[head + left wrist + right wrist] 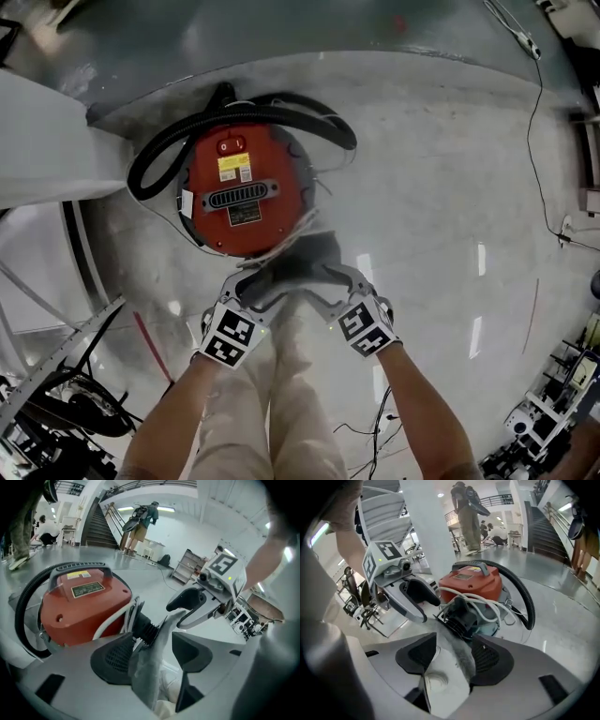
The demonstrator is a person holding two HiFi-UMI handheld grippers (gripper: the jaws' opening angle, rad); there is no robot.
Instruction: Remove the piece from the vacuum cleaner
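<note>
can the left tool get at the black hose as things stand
Probably not yet: the left tool is closed on the grey cloth piece. Nothing blocks the way to the black hose, looped round the red vacuum just ahead.

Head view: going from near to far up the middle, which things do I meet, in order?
Person's trousers → left tool and right tool, side by side → grey piece → red vacuum cleaner.

Bright overhead light, glare streaks on glossy floor (441, 187), fisheye-warped edges, dark corners
</note>
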